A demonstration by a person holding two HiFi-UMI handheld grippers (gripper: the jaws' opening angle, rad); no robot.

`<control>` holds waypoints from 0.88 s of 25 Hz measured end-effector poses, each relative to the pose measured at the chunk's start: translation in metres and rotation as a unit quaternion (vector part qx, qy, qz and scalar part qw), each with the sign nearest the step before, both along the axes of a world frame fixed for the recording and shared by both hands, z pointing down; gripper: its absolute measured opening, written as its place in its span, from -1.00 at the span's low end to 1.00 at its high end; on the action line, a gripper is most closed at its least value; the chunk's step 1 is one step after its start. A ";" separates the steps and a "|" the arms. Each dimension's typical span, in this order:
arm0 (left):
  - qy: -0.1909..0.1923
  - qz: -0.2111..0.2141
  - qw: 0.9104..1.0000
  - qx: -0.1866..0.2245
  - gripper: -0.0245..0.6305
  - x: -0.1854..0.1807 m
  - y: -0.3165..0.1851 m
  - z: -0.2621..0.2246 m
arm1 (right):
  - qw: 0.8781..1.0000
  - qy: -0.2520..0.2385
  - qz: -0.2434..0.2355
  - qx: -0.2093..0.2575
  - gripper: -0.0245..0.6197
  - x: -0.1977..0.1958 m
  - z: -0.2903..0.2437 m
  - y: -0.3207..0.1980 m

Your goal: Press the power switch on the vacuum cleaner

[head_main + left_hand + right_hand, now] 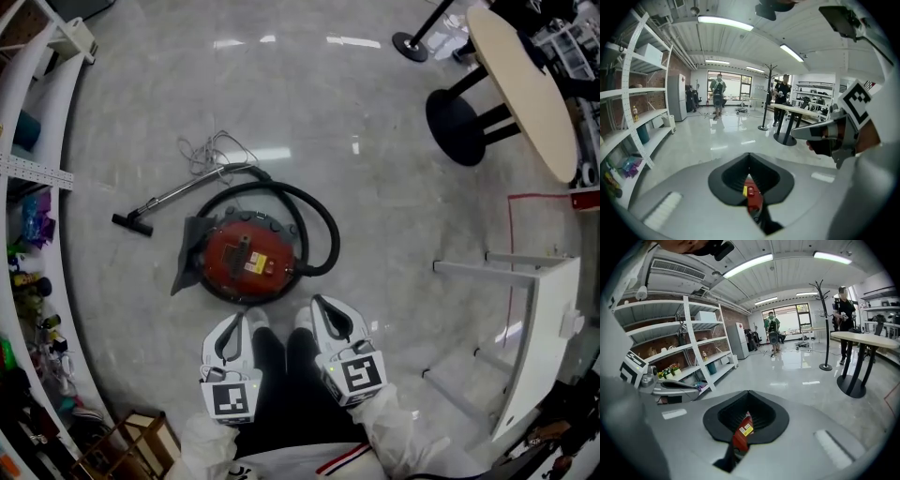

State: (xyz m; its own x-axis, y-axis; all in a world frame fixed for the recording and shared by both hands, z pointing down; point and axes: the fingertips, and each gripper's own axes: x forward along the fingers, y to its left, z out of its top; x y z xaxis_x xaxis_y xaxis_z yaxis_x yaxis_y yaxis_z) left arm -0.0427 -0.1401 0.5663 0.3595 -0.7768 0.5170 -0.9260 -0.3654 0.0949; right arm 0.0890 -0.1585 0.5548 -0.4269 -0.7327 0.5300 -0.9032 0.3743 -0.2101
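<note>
One red vacuum cleaner (246, 261) with one black hose (326, 234) at centre frame; two grippers below it, the left gripper (240, 322) and the right gripper (322, 309); one oval table (525, 89) at upper right; two people in the background, one person (718, 95) at centre, a second person (782, 99) to the right.

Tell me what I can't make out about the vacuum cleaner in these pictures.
- The power switch: in the head view, too small to pick out on top of the vacuum cleaner.
- Left gripper view: the left hand-held gripper, jaws together, hides all but a red sliver of it.
- Right gripper view: the right hand-held gripper does the same.
- The yellow label: print too small in every view.
</note>
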 end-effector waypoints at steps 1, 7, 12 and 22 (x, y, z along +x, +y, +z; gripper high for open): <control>0.001 -0.002 1.000 -0.002 -0.93 -0.001 0.000 0.006 | 1.000 0.001 -0.003 -0.002 -0.92 -0.002 0.006 0.001; -0.004 -0.010 1.000 -0.004 -0.93 -0.011 -0.004 0.038 | 1.000 0.003 -0.027 -0.014 -0.92 -0.017 0.041 0.002; -0.013 -0.022 1.000 -0.007 -0.93 -0.021 -0.009 0.065 | 0.999 0.003 -0.033 -0.016 -0.92 -0.031 0.061 -0.004; -0.016 -0.018 0.999 -0.037 -0.93 -0.026 -0.019 0.127 | 0.997 0.020 -0.053 -0.050 -0.92 -0.048 0.122 -0.011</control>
State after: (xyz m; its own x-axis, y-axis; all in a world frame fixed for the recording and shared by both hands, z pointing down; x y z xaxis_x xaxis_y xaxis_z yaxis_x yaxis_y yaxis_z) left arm -0.0683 -0.1590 0.6930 0.3139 -0.7488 0.5838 -0.9416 -0.3242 0.0906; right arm 0.0410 -0.1699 0.6767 -0.4761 -0.6282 0.6154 -0.8683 0.4465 -0.2160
